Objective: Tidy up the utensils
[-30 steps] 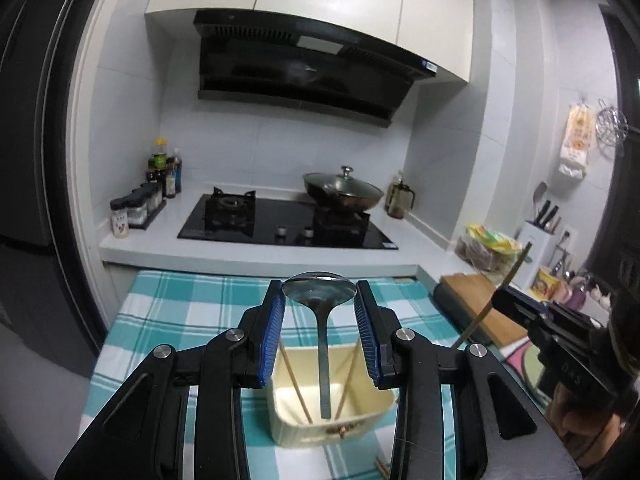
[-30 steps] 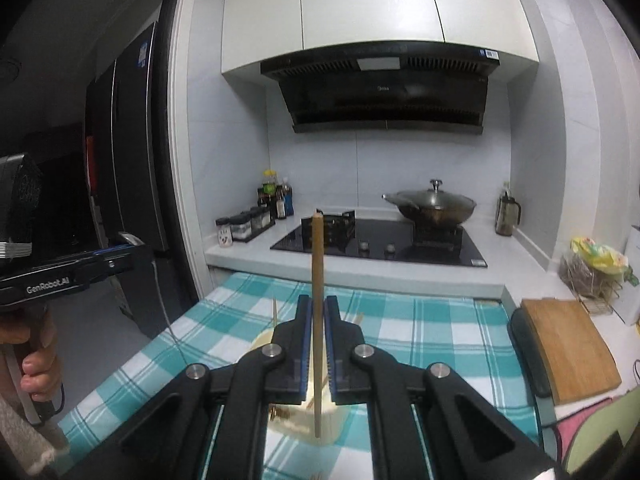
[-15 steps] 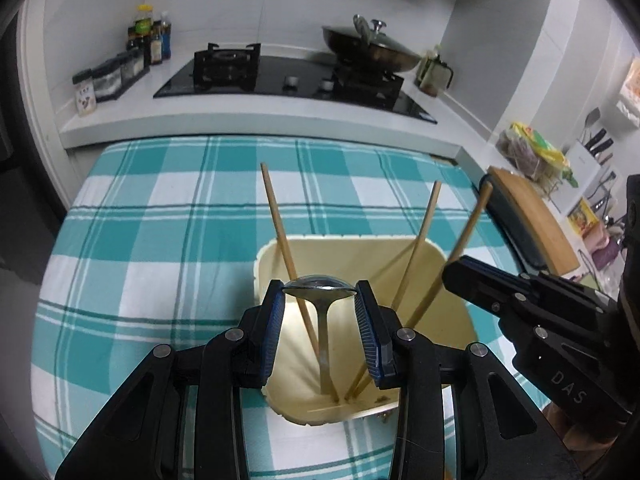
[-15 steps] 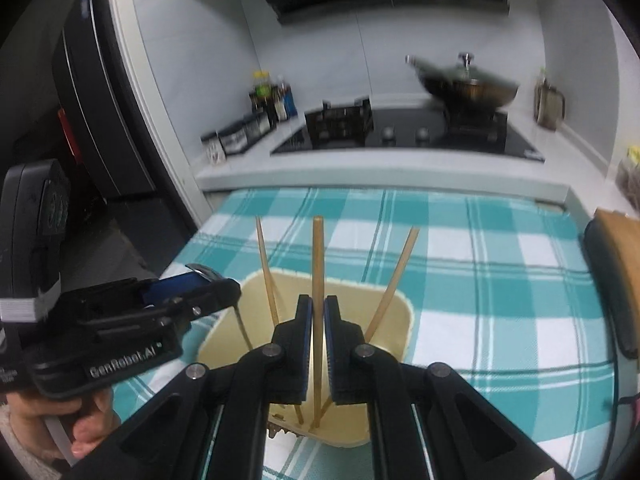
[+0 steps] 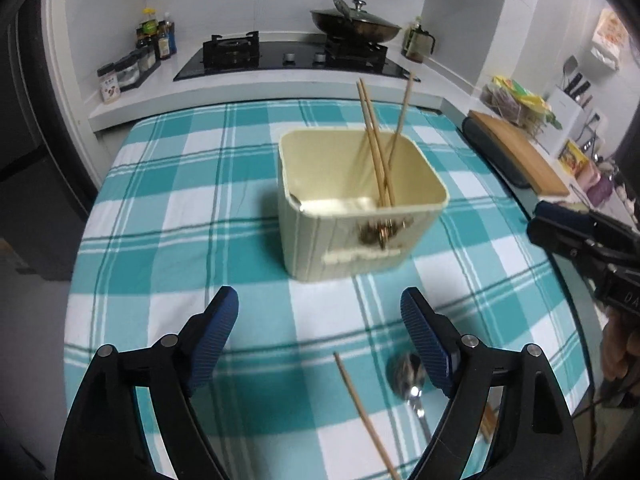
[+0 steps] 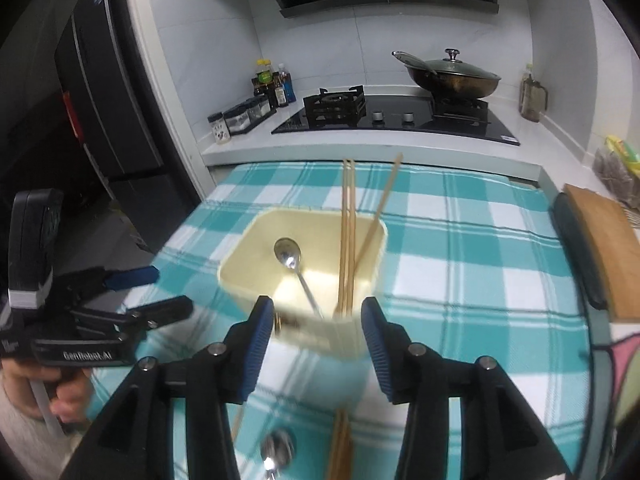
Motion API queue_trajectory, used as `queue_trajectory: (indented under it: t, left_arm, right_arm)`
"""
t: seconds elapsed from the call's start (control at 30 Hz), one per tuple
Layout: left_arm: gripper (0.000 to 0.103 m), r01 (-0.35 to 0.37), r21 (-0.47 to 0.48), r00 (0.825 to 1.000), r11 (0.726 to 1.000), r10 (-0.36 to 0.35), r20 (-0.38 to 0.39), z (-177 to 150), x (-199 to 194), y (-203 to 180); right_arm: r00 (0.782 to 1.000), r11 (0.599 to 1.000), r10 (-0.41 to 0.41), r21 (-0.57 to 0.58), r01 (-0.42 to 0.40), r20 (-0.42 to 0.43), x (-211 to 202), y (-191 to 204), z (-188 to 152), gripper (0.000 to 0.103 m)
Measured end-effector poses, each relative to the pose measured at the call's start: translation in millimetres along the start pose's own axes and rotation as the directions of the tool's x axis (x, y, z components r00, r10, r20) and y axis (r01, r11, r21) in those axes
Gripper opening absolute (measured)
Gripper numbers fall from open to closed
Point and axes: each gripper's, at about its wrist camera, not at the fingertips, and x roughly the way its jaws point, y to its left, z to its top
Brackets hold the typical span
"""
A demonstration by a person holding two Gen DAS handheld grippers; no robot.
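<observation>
Standing on the teal-and-white checked tablecloth (image 5: 192, 208) is a cream rectangular tub (image 5: 360, 236), and it holds three wooden chopsticks (image 5: 376, 148) that lean against its far right corner with their tops well above the rim. From the right wrist view a metal spoon (image 6: 294, 268) also rests inside the tub (image 6: 304, 276), bowl up and handle slanting down toward the near wall, just left of the chopsticks (image 6: 347, 236). The left gripper (image 5: 320, 336) hangs above the cloth in front of the tub with its blue-padded jaws wide apart and nothing between them; the same gripper shows at the left edge of the right wrist view (image 6: 132, 292), held in a hand (image 6: 60, 396). The right gripper (image 6: 318, 340) hovers just short of the tub's near wall, its jaws likewise spread and gripping nothing; it appears at the right edge of the left wrist view (image 5: 560, 232). On the cloth nearer the cameras lie more utensils: a single loose chopstick (image 5: 364, 408) lying diagonally, a second spoon (image 5: 412, 384) beside the left gripper's right finger, and a blurred bundle of chopsticks (image 6: 340, 448) next to that spoon (image 6: 276, 452). Behind the table runs a white counter (image 5: 132, 100) with a black gas hob (image 6: 384, 116), a lidded wok (image 6: 452, 76), and bottles and jars (image 6: 256, 96); a wooden chopping board (image 5: 516, 152) lies to the right.
</observation>
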Motion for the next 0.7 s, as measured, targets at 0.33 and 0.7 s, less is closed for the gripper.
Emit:
queue_trajectory:
  t: [0.33,0.7]
  left_arm:
    - [0.085,-0.005,0.014,1.0,1.0,0.005,-0.005,-119.7,-26.7,-42.1]
    - [0.086,0.009,-0.028,1.0,1.0,-0.009,0.018,-147.7,-39.5,-55.9]
  right_arm:
    - [0.973,0.972,-0.23,-0.043,0.231,0.032,-88.4,0.6,-111.5,0.057]
    - [0.918,0.917,-0.392,-0.05,0.395,0.065,-118.8,-1.1,-155.3,0.064]
